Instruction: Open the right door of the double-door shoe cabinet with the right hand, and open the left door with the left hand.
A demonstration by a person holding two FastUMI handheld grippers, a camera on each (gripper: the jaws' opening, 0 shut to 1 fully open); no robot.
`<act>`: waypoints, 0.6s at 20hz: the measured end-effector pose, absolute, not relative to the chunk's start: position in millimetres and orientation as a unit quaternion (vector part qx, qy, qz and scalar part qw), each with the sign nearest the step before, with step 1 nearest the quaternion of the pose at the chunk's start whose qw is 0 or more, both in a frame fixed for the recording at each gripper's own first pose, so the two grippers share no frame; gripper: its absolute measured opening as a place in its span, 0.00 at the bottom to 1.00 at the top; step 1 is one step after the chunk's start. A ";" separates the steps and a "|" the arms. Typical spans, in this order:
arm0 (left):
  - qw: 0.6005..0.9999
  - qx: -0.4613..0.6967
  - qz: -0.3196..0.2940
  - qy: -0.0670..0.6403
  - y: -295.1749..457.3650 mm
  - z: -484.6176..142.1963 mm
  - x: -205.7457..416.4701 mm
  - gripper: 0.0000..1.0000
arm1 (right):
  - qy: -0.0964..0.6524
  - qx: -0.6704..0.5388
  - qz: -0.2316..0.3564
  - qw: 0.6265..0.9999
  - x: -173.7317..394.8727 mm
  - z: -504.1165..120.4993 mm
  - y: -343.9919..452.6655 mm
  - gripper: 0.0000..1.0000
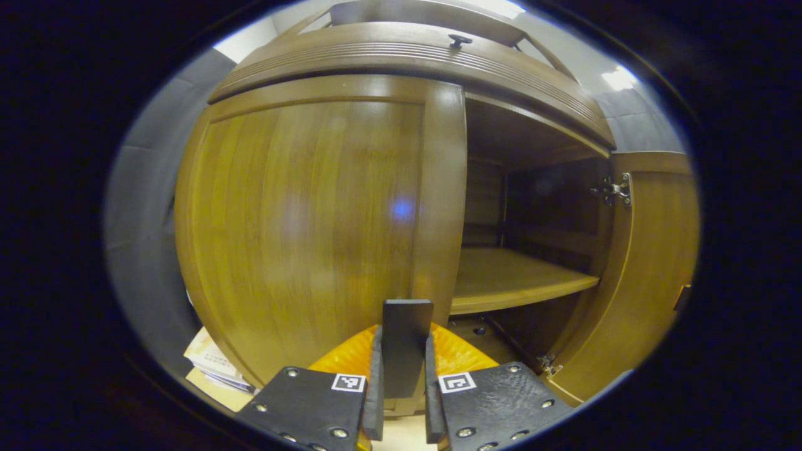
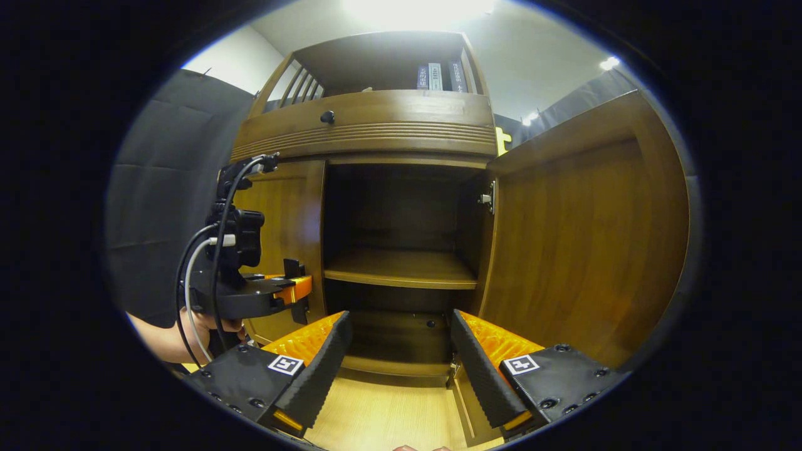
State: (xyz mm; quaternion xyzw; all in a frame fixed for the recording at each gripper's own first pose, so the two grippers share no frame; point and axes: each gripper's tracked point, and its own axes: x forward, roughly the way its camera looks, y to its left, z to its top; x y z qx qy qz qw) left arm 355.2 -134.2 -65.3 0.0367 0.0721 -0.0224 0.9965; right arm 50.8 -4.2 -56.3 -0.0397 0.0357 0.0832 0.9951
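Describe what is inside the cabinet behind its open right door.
Behind the open right door, the cabinet shows a bare wooden shelf with dark space above and below. The closed left door, whose handle the left gripper grips, hides the other half.

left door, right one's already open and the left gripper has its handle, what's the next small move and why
Probably a short pull straight back with the left gripper. Its fingers are shut on the dark handle at the left door's inner edge, and that door looks closed, while the right door stands wide open and the right gripper hangs open, clear of it.
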 end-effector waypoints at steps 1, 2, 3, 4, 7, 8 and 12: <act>0.996 0.043 -0.020 0.071 -134.0 -65.4 354.6 0.33 | 0.036 -0.039 0.083 0.995 52.0 -56.9 -4.2 1.00; 0.997 0.036 -0.019 0.070 -134.3 -64.8 354.2 0.29 | 0.036 -0.038 0.083 0.995 52.5 -57.4 -4.2 1.00; 0.997 0.030 -0.019 0.070 -135.7 -64.1 355.7 0.25 | 0.037 -0.038 0.082 0.995 52.6 -58.4 -4.3 0.97; 0.997 0.029 -0.020 0.072 -135.0 -63.7 352.9 0.21 | 0.038 -0.037 0.081 0.995 52.6 -58.9 -3.7 1.00; 0.996 0.028 -0.027 0.075 -134.8 -66.0 354.4 0.15 | 0.039 -0.035 0.079 0.996 51.2 -60.6 -2.1 1.00; 0.996 0.026 -0.030 0.075 -135.4 -66.7 353.4 0.17 | 0.040 -0.032 0.078 0.996 49.6 -61.0 -2.4 1.00; 0.996 0.026 -0.037 0.076 -135.6 -64.7 347.9 0.17 | 0.042 -0.025 0.072 0.996 43.7 -60.8 1.3 1.00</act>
